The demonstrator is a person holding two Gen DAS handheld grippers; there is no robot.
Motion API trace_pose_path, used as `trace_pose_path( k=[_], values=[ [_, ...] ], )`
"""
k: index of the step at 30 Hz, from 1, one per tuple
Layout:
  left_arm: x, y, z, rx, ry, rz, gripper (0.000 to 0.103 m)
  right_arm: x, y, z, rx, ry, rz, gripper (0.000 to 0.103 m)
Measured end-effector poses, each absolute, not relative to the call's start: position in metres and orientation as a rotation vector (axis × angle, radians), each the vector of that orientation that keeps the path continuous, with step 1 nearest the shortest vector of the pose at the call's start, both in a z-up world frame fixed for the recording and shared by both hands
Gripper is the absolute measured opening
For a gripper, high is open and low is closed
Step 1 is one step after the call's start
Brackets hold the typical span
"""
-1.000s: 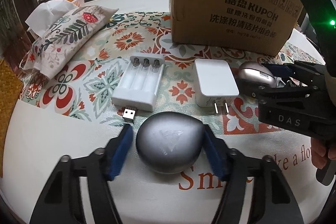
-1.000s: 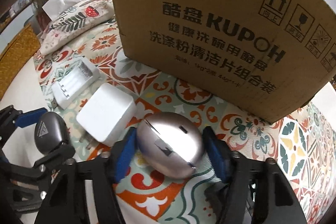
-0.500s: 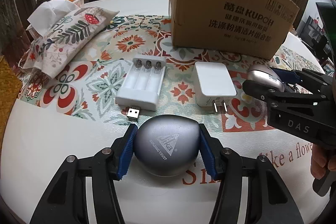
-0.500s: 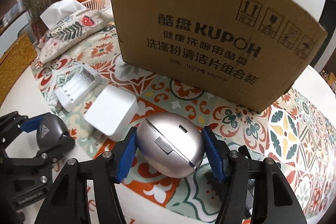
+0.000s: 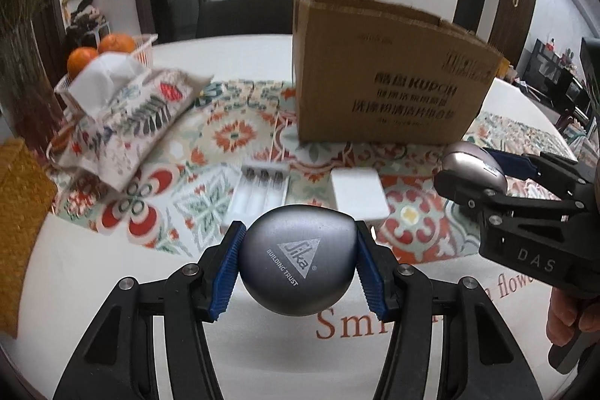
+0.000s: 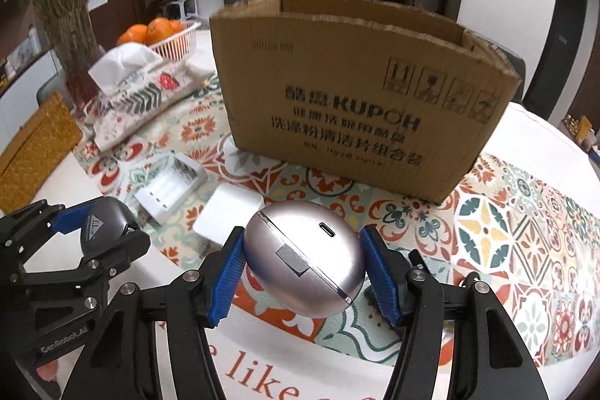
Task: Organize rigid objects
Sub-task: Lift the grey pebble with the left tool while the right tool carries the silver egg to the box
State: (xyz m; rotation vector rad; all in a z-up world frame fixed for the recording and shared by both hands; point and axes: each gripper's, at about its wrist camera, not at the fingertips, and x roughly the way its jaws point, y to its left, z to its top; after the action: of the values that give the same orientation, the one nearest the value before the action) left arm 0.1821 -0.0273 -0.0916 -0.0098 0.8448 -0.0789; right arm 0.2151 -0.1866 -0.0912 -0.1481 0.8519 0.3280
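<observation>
My left gripper (image 5: 296, 259) is shut on a dark grey rounded case with a Sika logo (image 5: 298, 259) and holds it above the table. It also shows at the left of the right wrist view (image 6: 103, 225). My right gripper (image 6: 305, 259) is shut on a silver egg-shaped case with a USB-C port (image 6: 305, 259), lifted above the patterned mat. That case shows in the left wrist view (image 5: 472, 165). An open cardboard box (image 6: 360, 111) stands behind both; it also shows in the left wrist view (image 5: 386, 81).
A white battery charger (image 5: 258, 197) and a white plug adapter (image 5: 358, 190) lie on the floral mat (image 6: 525, 231). A floral tissue pouch (image 5: 131, 115), a basket of oranges (image 6: 165, 32) and a yellow woven mat (image 6: 33, 152) sit to the left.
Both grippers have risen from the table with their cases in them. The left gripper's fingers closed onto the grey case. The box top edge now shows from higher up.
</observation>
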Motion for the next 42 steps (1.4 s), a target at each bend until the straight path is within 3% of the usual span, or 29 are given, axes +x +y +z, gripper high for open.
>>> trace_pose_path(
  k=[42],
  values=[
    [0.23,-0.058,0.039,0.075,0.564,-0.22,0.056,0.227,-0.223,0.027,0.03,0.597,0.195,0.062]
  ],
)
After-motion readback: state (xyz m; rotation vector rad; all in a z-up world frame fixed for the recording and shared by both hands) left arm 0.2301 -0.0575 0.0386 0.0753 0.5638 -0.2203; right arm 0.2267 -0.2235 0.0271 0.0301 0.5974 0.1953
